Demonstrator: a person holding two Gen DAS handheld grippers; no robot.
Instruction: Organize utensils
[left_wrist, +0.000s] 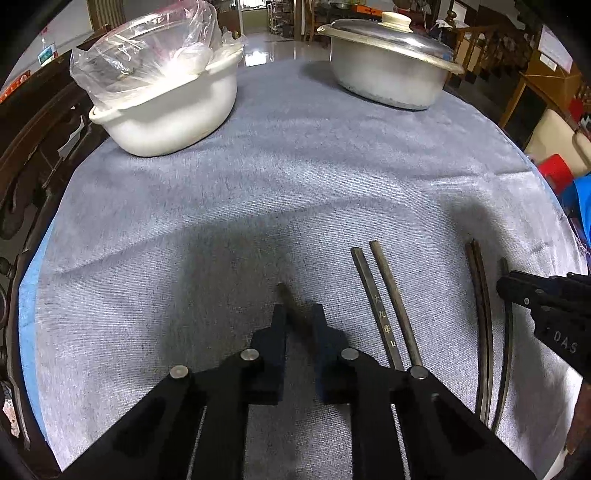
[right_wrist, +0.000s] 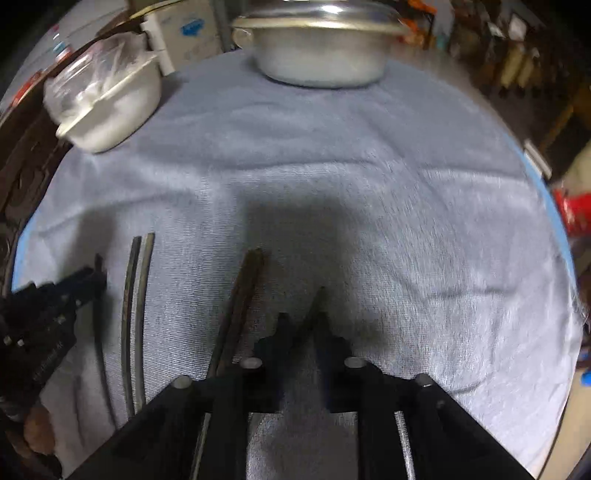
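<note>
Each hand-held gripper is clamped on one dark chopstick. The left hand-held gripper (left_wrist: 298, 314) grips a single chopstick (left_wrist: 286, 295) lying on the grey cloth (left_wrist: 295, 166) of the tabletop. The right hand-held gripper (right_wrist: 301, 325) grips another lone chopstick (right_wrist: 317, 301).

Completed: two aligned pairs lie between the hand-held grippers, the lettered pair (left_wrist: 384, 302) just right of the left unit and a darker pair (left_wrist: 482, 314) beyond it.

Remaining, by judgement: the two gripped sticks presumably need pairing. The white basin (left_wrist: 166, 110) and lidded pot (left_wrist: 388, 70) stand well ahead.
</note>
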